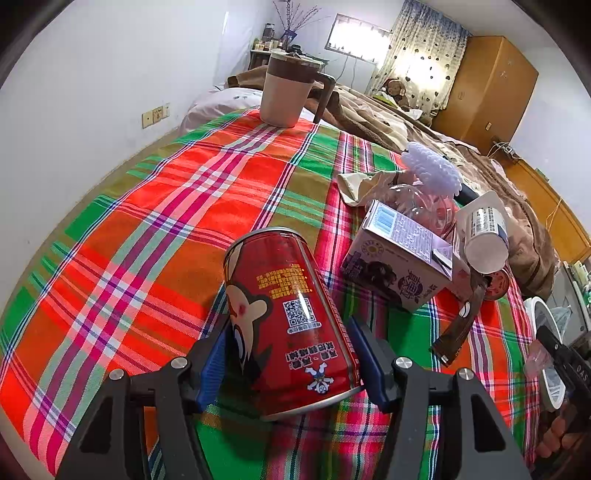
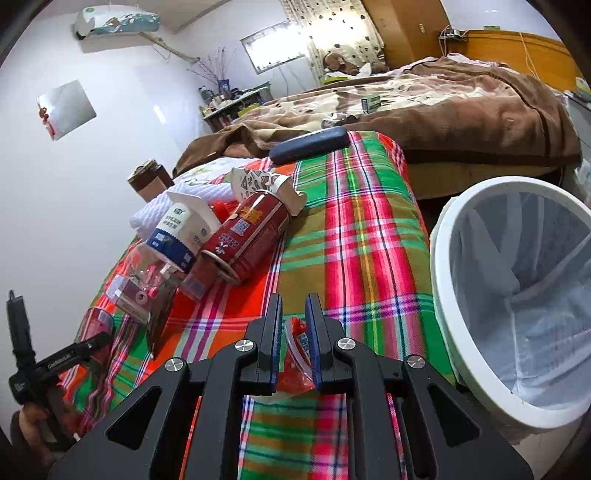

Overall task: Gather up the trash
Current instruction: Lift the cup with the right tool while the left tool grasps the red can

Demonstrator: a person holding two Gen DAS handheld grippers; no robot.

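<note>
Little was done: the left gripper (image 1: 290,354) clenched a red can (image 1: 288,325) at lower centre, the right gripper (image 2: 293,343) pinched a red wrapper (image 2: 295,369), the bin (image 2: 443,295) at right looked empty, and litter (image 1: 402,258) remained on the bed.

White plastered walls (image 1: 92,74) enclose a bedroom. A small bright window (image 1: 356,38) glows beside a heart-patterned curtain (image 1: 424,62), next to a tall orange-brown wooden wardrobe (image 1: 491,85). A white wall-mounted air conditioner (image 2: 118,22) hangs high. A cluttered shelf (image 2: 229,103), possibly holding bottles, stands against the far wall. A rumpled brown blanket (image 2: 461,99) covers the bed.
</note>
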